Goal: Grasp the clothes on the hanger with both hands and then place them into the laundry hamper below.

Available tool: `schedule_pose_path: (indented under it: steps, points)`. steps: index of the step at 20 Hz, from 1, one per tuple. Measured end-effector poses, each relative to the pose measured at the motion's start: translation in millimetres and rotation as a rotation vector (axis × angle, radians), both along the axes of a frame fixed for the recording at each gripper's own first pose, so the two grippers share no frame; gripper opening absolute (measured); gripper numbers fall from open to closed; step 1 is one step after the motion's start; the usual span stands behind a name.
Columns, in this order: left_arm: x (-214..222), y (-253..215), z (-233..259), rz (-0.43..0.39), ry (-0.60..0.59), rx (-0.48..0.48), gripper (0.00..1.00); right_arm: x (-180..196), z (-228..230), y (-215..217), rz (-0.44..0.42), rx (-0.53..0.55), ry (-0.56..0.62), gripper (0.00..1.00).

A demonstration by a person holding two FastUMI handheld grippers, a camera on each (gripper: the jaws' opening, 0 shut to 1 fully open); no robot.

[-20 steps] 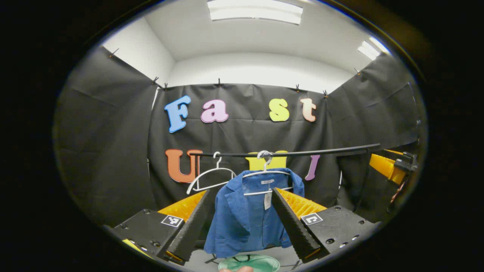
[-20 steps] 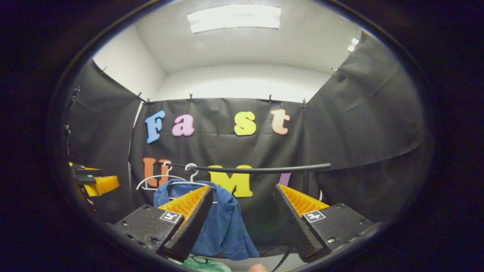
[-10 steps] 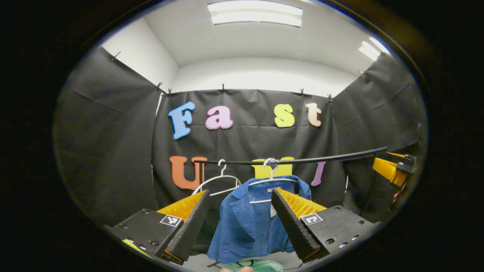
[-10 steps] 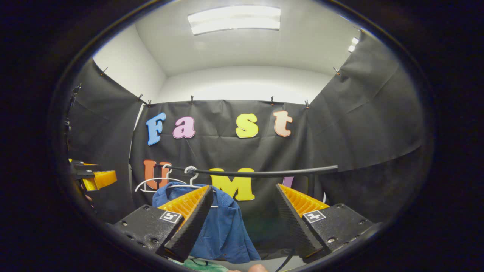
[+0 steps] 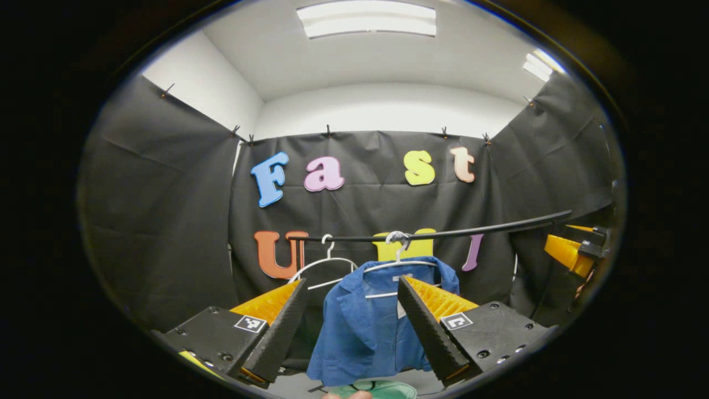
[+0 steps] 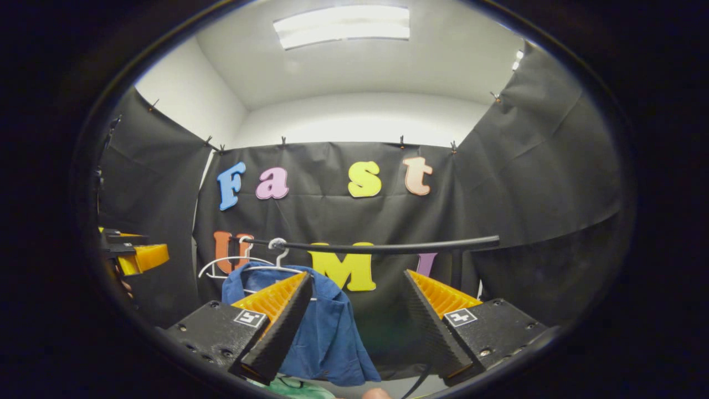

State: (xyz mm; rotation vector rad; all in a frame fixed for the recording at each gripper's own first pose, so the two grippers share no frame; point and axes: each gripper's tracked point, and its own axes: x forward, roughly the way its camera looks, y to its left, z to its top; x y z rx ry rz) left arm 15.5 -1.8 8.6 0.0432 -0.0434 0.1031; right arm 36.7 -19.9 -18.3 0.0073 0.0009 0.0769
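- Ahead of both grippers, the blue jacket [image 5: 376, 316] hangs on a white hanger [image 5: 397, 265] hooked over the black rail [image 5: 443, 234], well apart from either tool.
- Left gripper [image 5: 352, 327]: released, jaws spread wide, nothing between them. The jacket lies straight ahead, framed in the gap between its fingers.
- Right gripper [image 6: 354, 327]: released, jaws spread, nothing held. The jacket [image 6: 327, 332] lies forward and to its left, partly behind its left finger.
- Long axis of the garment: vertical, hanging from shoulders to hem.
- Judgement: the left gripper is better lined up; the right must shift leftward to reach the near shoulder.
- Green hamper [image 5: 382, 389]: its rim shows directly below the hem.
- Obstructions: an empty white hanger [image 5: 324, 266] hangs just beside the jacket on the rail; the rail's upright post [image 6: 457, 269] stands to the right.
- Risk: the hanger hook may snag the rail when the garment is pulled.
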Motion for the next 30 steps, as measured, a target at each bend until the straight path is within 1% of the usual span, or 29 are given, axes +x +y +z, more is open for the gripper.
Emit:
schedule_pose_path:
  steps: [3,8,10,13,15,20,22,23,25,26,27,30]
  points:
    - [0.5,-4.8,-10.0,0.031,0.022,0.006,0.99,8.5,-21.9,-0.1,0.023,0.005,0.045,1.0]
    - [-1.1,-6.8,-31.1,0.093,0.051,-0.001,1.0,23.7,-54.5,7.8,0.078,-0.003,0.108,1.0]
    - [-2.4,-6.8,-44.7,0.1,0.08,0.002,1.0,33.0,-70.6,10.9,0.082,-0.012,0.143,1.0]
    - [2.2,-3.1,-58.7,0.083,0.106,-0.012,0.98,44.7,-88.5,12.1,0.043,-0.015,0.184,1.0]
    - [10.8,3.7,-64.2,0.078,0.111,-0.021,0.99,53.6,-98.0,18.6,0.016,-0.017,0.199,1.0]
    - [44.5,15.0,-92.9,0.026,0.145,-0.059,0.99,77.6,-112.8,45.5,-0.043,-0.049,0.207,1.0]
    - [58.7,17.8,-106.8,-0.002,0.172,-0.072,0.98,86.9,-123.4,52.6,-0.079,-0.073,0.218,1.0]
    - [65.9,18.8,-113.2,-0.015,0.183,-0.08,1.0,90.0,-128.9,55.1,-0.098,-0.088,0.227,1.0]
    - [80.2,21.0,-125.9,-0.033,0.205,-0.093,1.0,97.6,-139.3,61.8,-0.123,-0.115,0.247,1.0]
    - [85.0,20.3,-129.4,-0.043,0.21,-0.098,0.96,100.7,-143.0,65.6,-0.129,-0.127,0.255,1.0]
    - [93.4,19.4,-132.1,-0.05,0.211,-0.103,1.0,103.9,-147.1,67.5,-0.138,-0.135,0.263,1.0]
    - [117.2,11.2,-138.0,-0.063,0.216,-0.109,1.0,120.9,-158.4,75.5,-0.139,-0.134,0.287,1.0]
